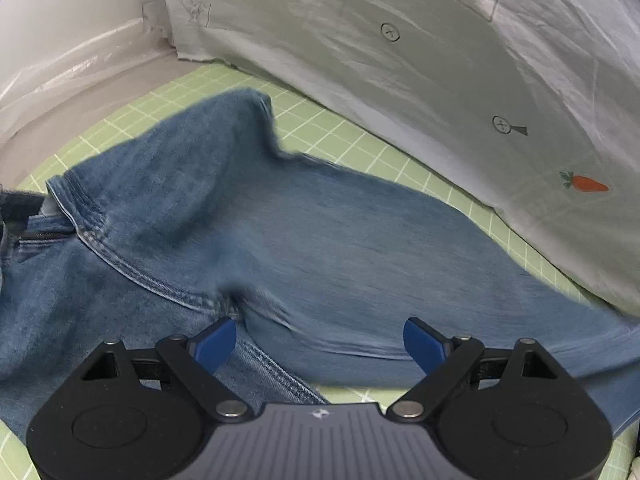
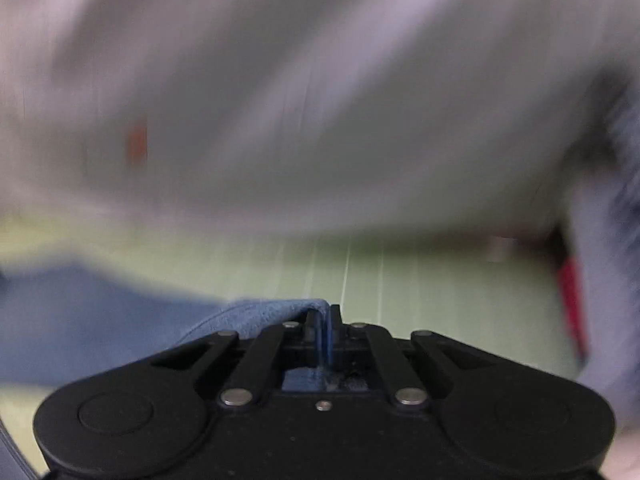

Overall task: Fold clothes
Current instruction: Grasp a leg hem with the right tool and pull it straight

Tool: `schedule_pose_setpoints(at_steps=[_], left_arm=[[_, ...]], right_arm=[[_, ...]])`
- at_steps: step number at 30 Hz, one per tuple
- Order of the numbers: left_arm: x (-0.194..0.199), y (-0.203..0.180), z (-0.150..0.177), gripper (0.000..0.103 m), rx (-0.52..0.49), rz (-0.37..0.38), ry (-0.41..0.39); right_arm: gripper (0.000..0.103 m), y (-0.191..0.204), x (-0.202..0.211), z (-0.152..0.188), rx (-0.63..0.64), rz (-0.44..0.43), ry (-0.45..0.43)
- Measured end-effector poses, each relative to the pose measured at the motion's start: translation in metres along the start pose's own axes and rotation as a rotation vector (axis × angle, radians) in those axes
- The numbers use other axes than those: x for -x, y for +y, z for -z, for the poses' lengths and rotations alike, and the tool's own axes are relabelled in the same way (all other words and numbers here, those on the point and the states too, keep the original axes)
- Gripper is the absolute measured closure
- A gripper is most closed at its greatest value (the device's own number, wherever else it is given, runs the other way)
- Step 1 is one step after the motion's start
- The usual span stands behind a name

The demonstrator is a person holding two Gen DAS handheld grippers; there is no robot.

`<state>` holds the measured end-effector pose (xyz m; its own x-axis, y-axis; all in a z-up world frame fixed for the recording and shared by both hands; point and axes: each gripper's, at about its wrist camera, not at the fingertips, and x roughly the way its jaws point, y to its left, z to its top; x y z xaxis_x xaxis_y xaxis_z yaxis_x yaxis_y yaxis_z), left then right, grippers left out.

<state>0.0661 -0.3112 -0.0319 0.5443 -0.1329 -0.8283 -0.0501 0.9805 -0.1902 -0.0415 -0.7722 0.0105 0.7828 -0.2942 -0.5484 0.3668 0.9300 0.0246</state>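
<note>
Blue jeans (image 1: pixel 280 232) lie spread on a green grid mat (image 1: pixel 352 140), with the waistband at the left and a leg running off to the right. My left gripper (image 1: pixel 319 322) hovers open just above the crotch seam, and nothing sits between its blue pads (image 1: pixel 218 342). The right wrist view is heavily blurred. There my right gripper (image 2: pixel 325 320) is shut, and a fold of the jeans (image 2: pixel 276 314) runs in between its pads from the left.
A grey plastic-covered panel (image 1: pixel 420 80) with a carrot sticker (image 1: pixel 588 183) leans along the mat's far edge. A white wall (image 1: pixel 68 40) stands at the left. In the right wrist view, a blurred red object (image 2: pixel 572 300) lies at the right.
</note>
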Motion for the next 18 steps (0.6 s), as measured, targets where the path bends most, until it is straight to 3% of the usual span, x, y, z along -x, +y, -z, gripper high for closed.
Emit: schedule_pose_setpoints(at_steps=[3,5,8,10,11,12,14,18], left_arm=[[0.007,-0.003,0.003,0.012,-0.019,0.0,-0.013],[0.009,-0.005,0.005,0.012,-0.022,0.012,-0.009],[0.01,-0.011,0.007,0.012,-0.037,0.022,0.001],[0.011,-0.016,0.008,0.012,-0.064,0.02,0.001],[0.011,-0.018,0.009,0.012,-0.076,0.018,0.001],[0.011,-0.021,0.009,0.011,-0.085,0.015,0.004],[0.007,-0.026,0.008,0.008,-0.09,0.012,0.012],[0.002,-0.039,0.01,0.008,-0.114,0.024,0.022]], right_arm=[[0.1,0.007,0.045,-0.008,0.027,0.056,-0.124],[0.1,0.011,0.049,0.019,0.052,0.129,-0.087],[0.094,0.006,0.026,0.095,0.0,0.169,0.218],[0.092,0.0,0.024,0.134,-0.096,0.169,0.359],[0.085,-0.003,0.028,0.144,-0.157,0.167,0.377],[0.068,-0.007,0.035,0.149,-0.22,0.162,0.364],[0.047,-0.015,0.042,0.147,-0.314,0.163,0.305],[0.035,-0.035,0.033,0.13,-0.384,0.194,0.227]])
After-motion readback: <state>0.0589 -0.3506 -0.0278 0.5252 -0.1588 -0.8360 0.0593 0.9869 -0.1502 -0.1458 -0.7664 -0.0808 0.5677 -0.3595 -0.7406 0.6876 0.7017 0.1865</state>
